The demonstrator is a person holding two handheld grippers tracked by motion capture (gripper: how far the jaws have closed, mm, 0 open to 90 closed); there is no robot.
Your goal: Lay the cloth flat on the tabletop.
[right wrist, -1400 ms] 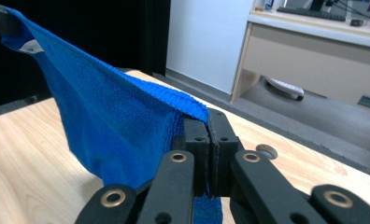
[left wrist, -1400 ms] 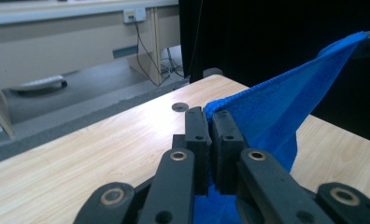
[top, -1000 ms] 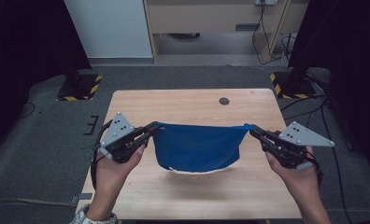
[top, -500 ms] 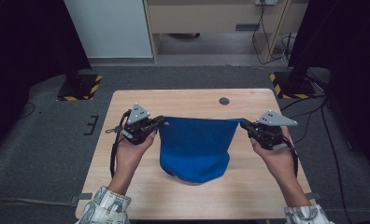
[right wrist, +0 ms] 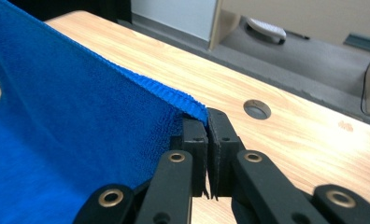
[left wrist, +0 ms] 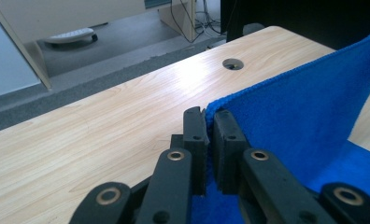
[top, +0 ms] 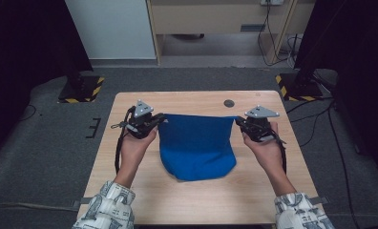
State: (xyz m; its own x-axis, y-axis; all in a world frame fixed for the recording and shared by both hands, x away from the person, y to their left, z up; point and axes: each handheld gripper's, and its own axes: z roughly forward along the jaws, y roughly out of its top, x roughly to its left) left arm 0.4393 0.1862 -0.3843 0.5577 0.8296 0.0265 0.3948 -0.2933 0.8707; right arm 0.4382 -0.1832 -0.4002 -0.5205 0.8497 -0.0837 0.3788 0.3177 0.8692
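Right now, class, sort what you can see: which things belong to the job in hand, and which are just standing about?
Part of the job:
- blue cloth, stretched by its top corners, lower part on the table
- left claw, shut on one corner
- right claw, shut on the other corner

Just standing about:
- round hole in the tabletop
- striped stand bases on the floor
- cables behind the table

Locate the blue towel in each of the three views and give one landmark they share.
High view: blue towel at table centre, between both hand-held grippers.
Left gripper view: right half, corner pinched in the jaws.
Right gripper view: left half, corner pinched.
Shared landmark: round table hole.
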